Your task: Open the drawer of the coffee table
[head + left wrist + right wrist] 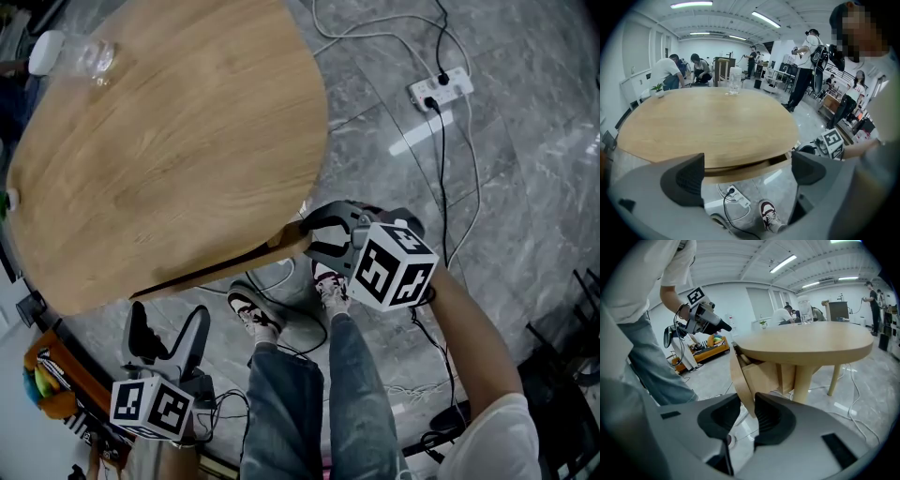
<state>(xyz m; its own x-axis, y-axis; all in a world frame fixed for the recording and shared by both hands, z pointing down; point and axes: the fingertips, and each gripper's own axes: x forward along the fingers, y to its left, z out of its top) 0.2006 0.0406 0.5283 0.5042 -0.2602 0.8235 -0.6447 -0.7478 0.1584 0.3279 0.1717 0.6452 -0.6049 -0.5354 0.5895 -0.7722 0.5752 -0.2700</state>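
Right gripper view: the right hand-held gripper (747,413) has its ribbed black pads clamped on the thin, pale wooden front of the drawer (739,380), which stands partly out from under the round, smooth wood-grain counter (811,341). The curved front runs lengthwise along the counter's near edge and faces the person. The left hand-held gripper (747,169) hangs off that edge, jaws wide apart.

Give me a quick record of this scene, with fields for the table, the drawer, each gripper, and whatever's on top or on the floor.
table: round wooden coffee table
drawer front: pulled partly out from under the tabletop
right gripper: shut on the drawer front's edge
left gripper: open, nothing between the jaws, held clear of the table
tabletop: upright clear bottle near the far edge
floor: power strip with cables
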